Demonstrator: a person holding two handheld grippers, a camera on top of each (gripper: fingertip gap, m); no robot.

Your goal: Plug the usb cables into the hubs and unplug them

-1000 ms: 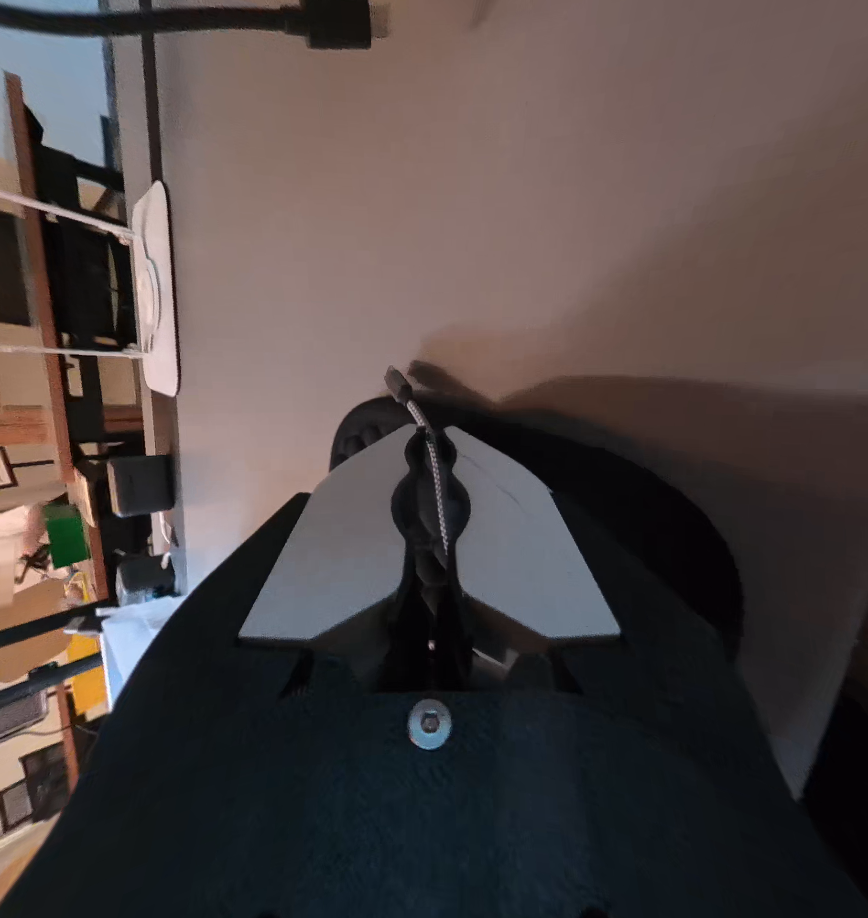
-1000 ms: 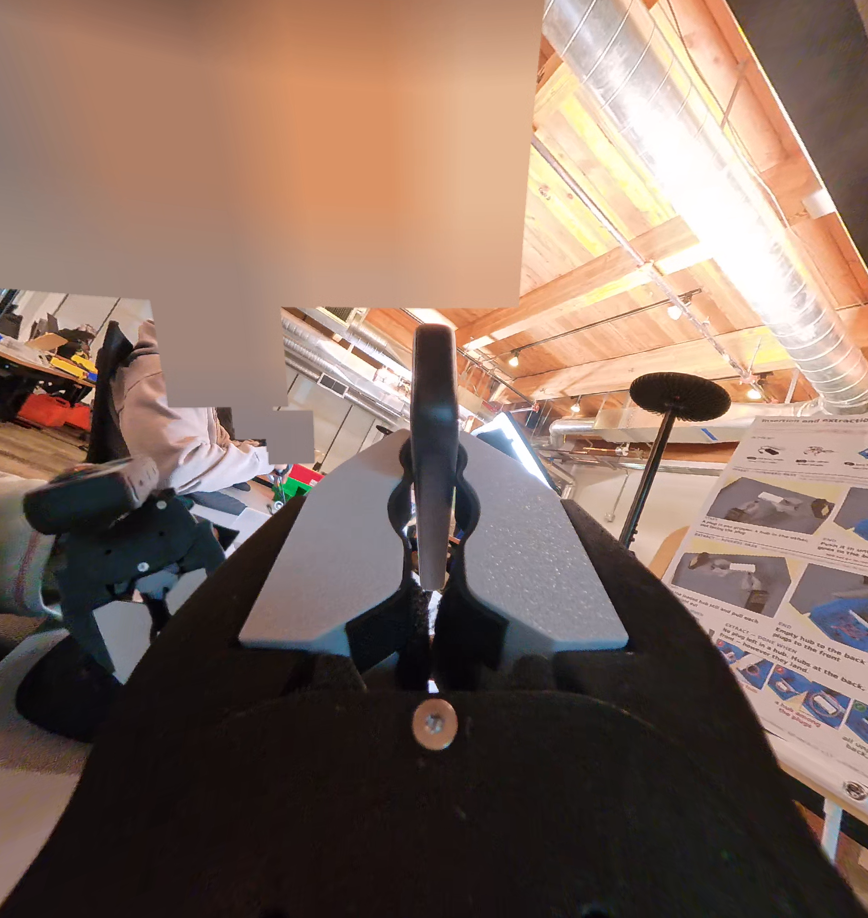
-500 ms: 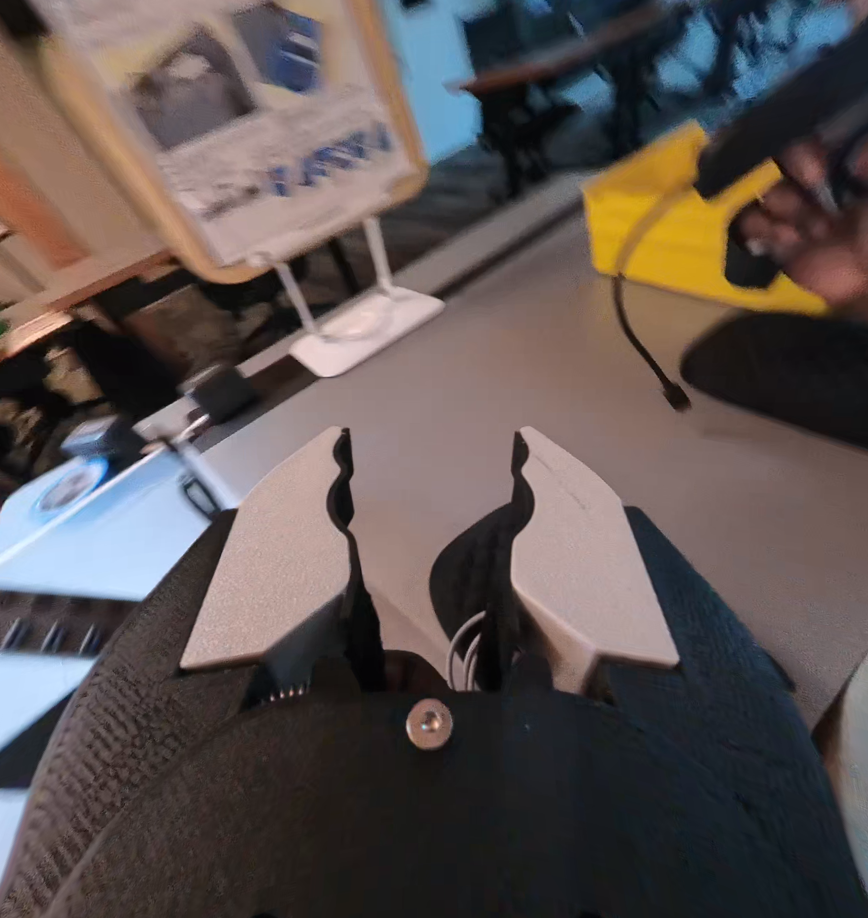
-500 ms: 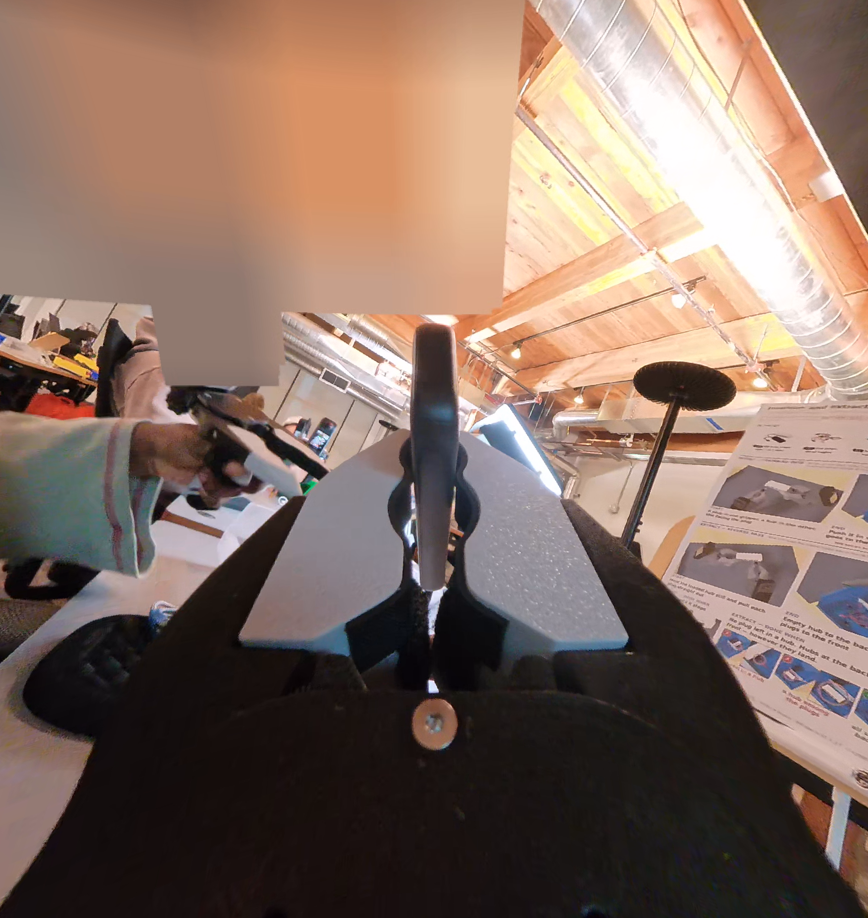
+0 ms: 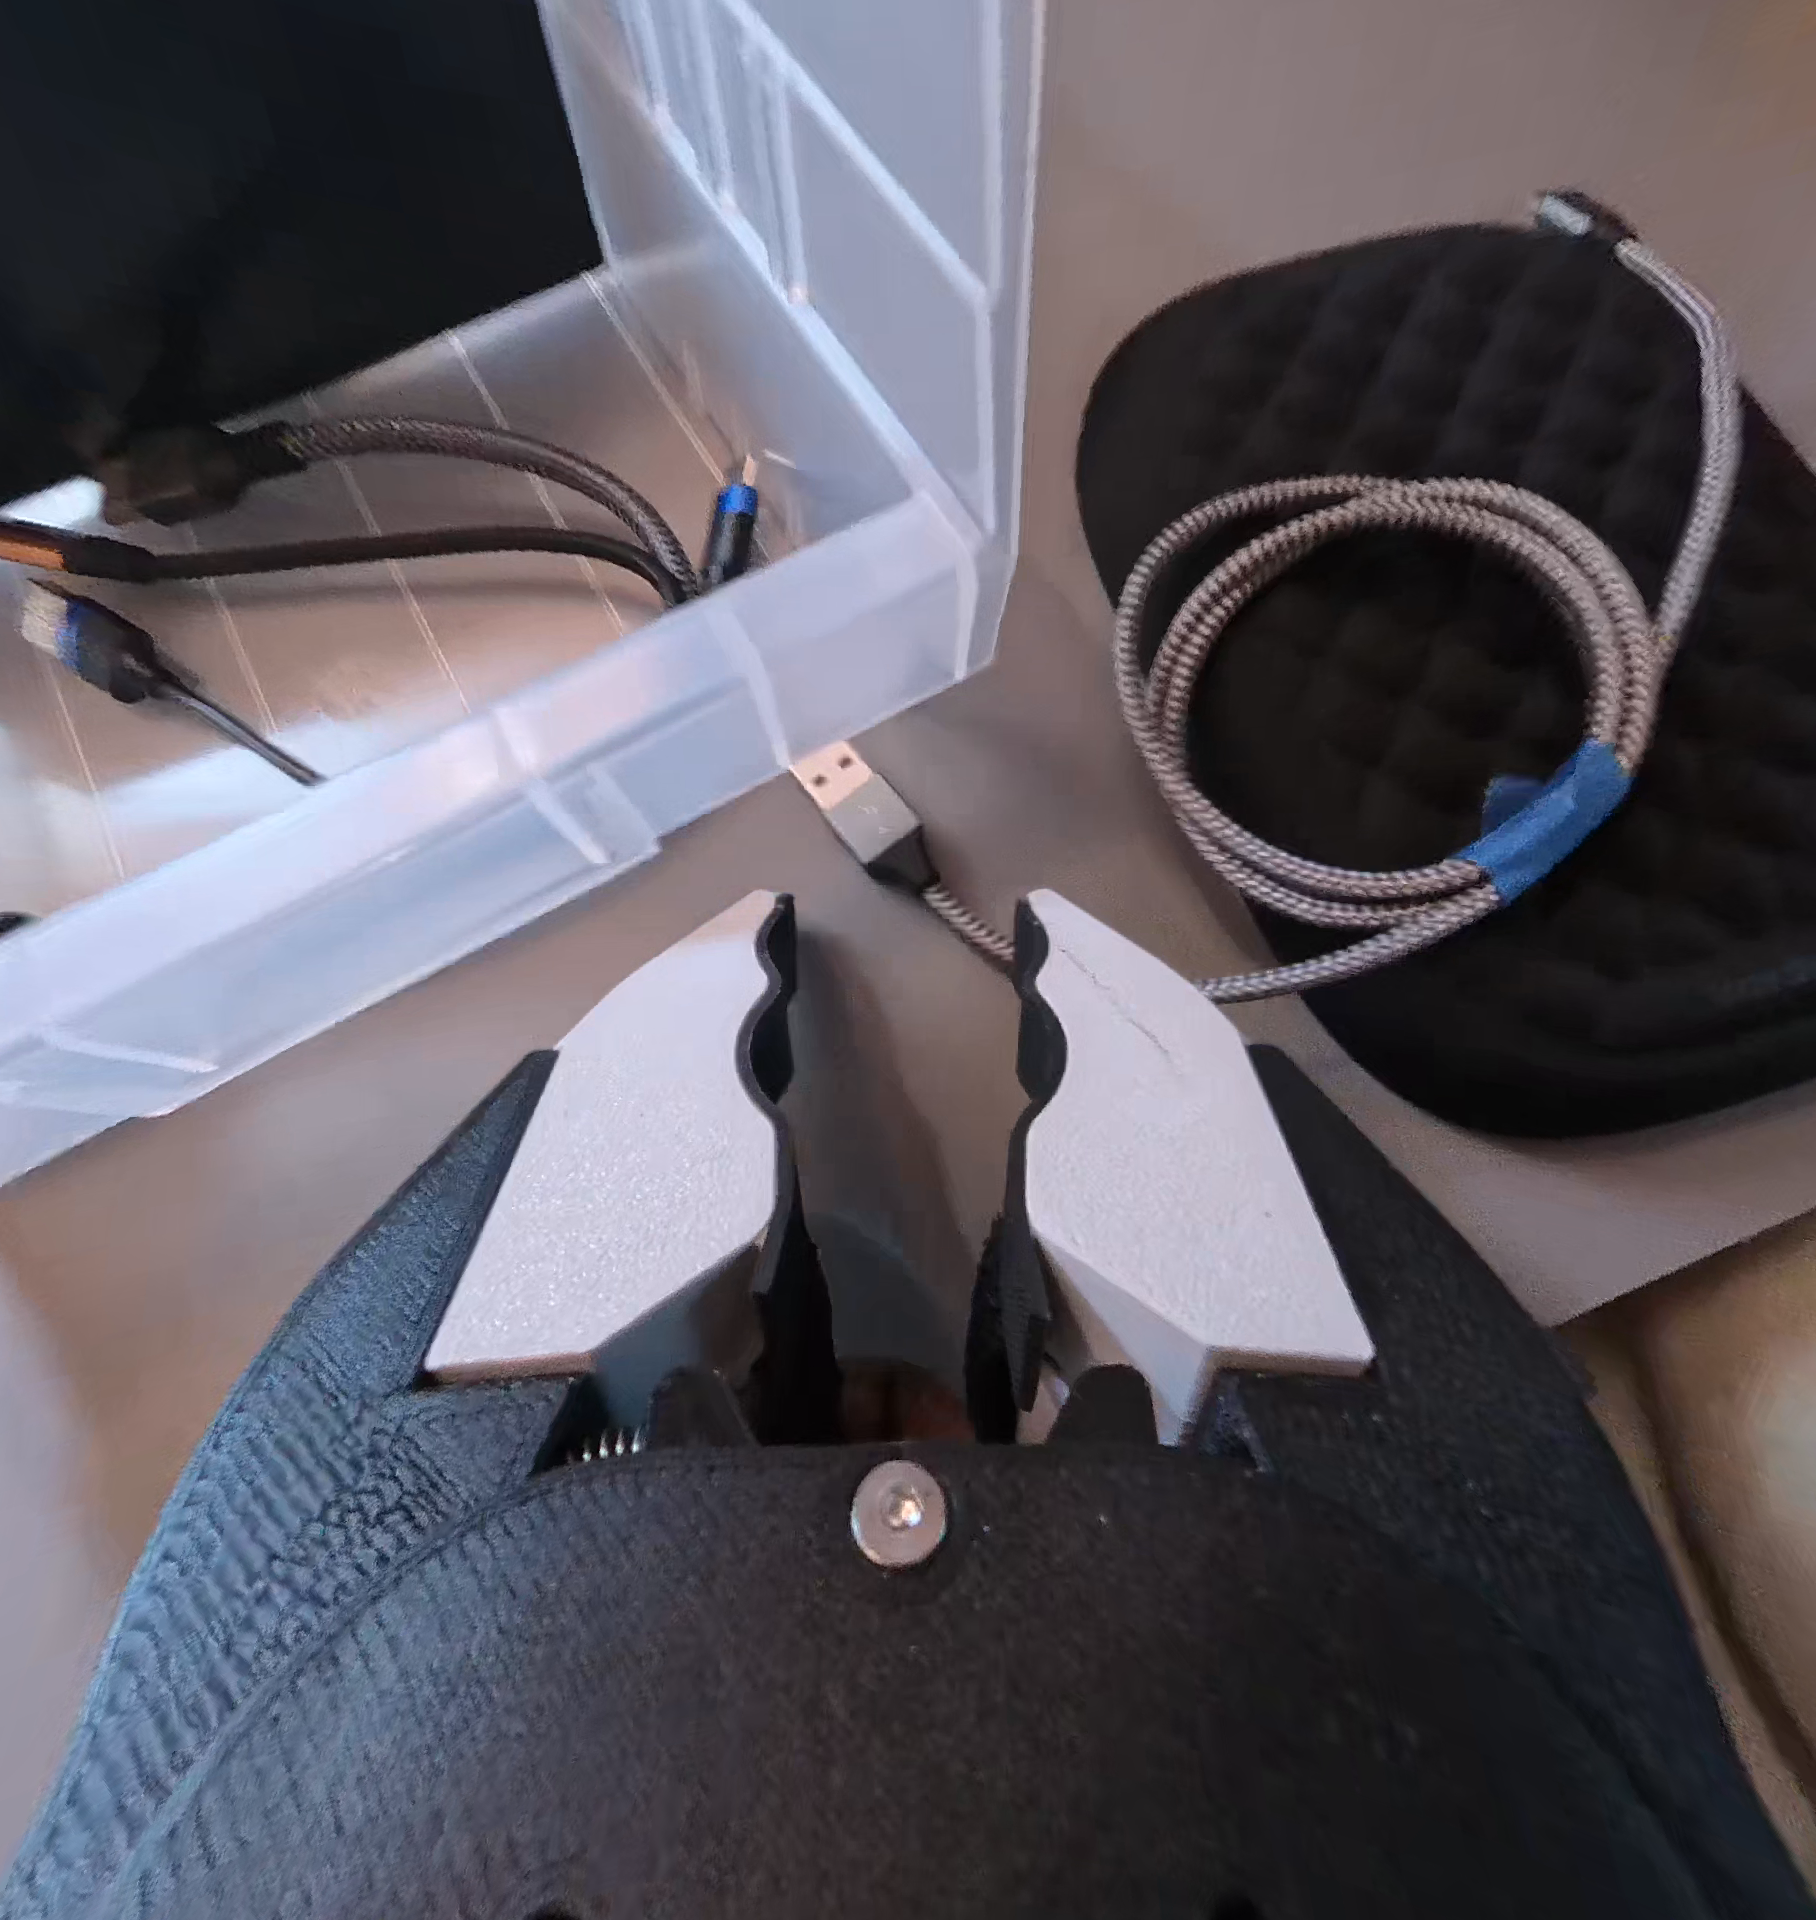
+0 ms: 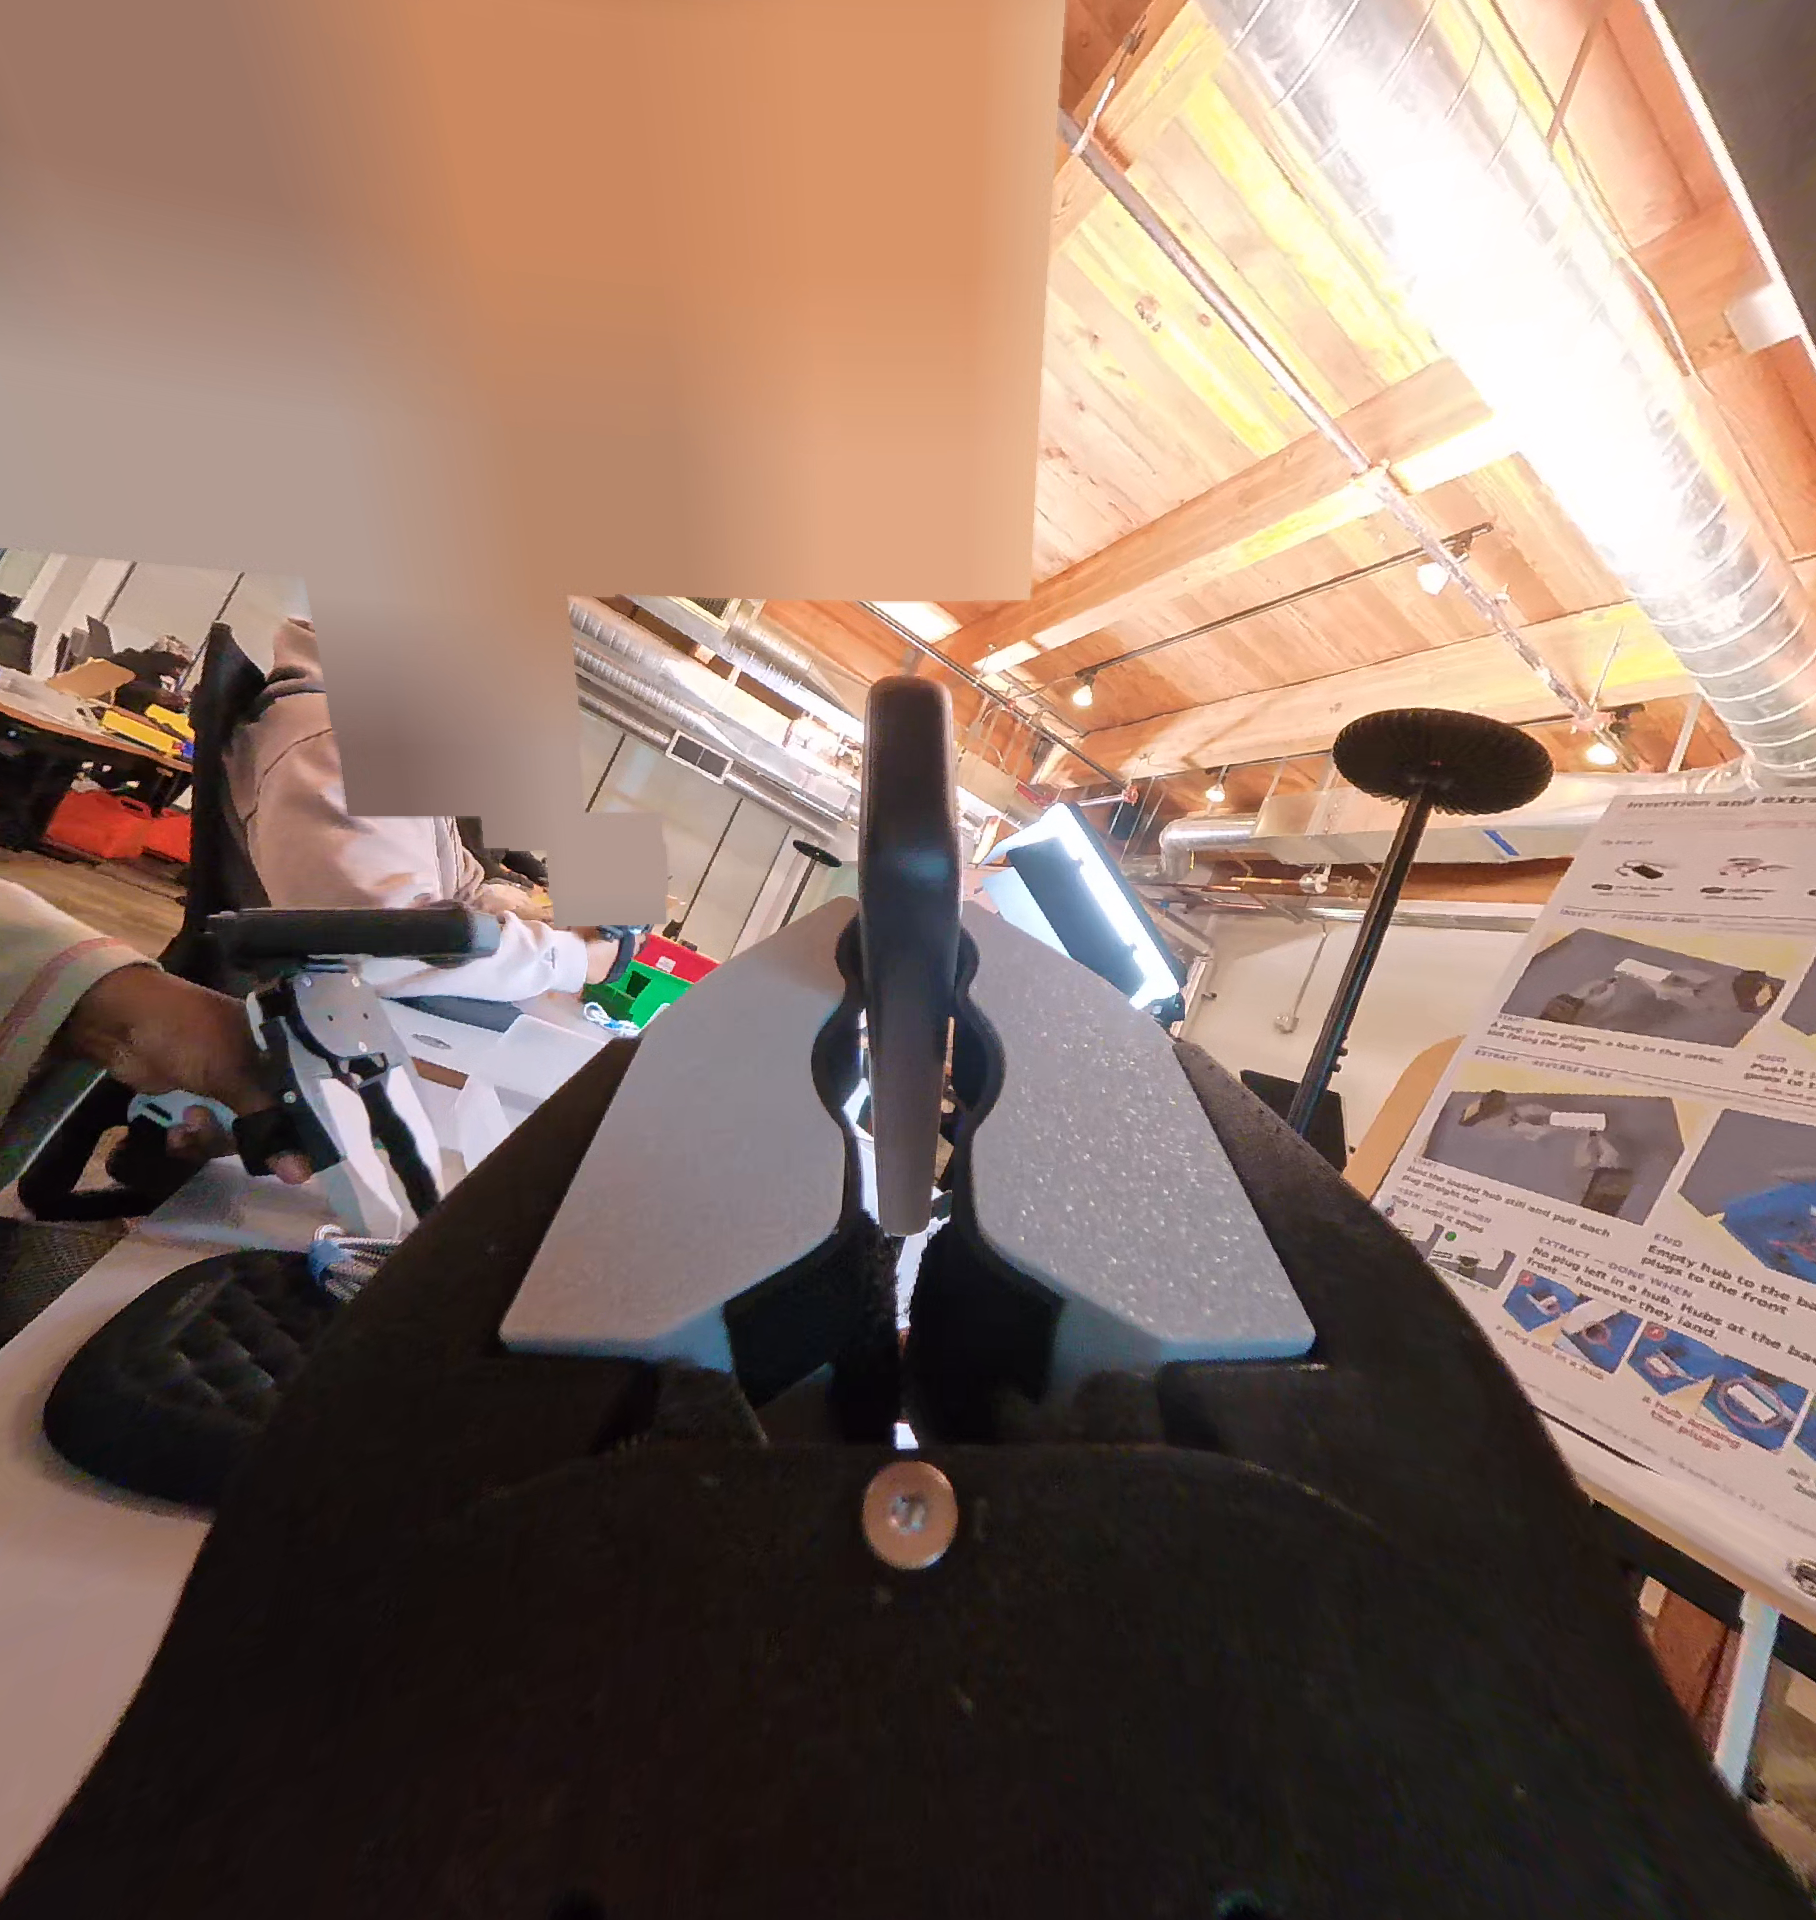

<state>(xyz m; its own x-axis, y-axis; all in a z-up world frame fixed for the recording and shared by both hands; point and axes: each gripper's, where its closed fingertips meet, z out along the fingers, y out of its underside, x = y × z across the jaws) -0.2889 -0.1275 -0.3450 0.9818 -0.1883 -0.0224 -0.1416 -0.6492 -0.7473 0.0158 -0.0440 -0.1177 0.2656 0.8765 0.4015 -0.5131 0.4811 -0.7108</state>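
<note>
Cable (image 5: 1423,665) coiled on a black pad (image 5: 1569,582); its plug lies before the spread left gripper (image 5: 899,935).
Right gripper (image 6: 909,935) pinches a dark hub (image 6: 909,883), its lower end hidden.

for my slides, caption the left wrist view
Open left gripper above a braided USB cable's plug, beside a clear bin of cables.

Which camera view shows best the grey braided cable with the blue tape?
The left wrist view: the coiled cable lies whole on the black pad, its plug on the table. The right wrist view shows only a small part of it beside the gripper body.
</note>
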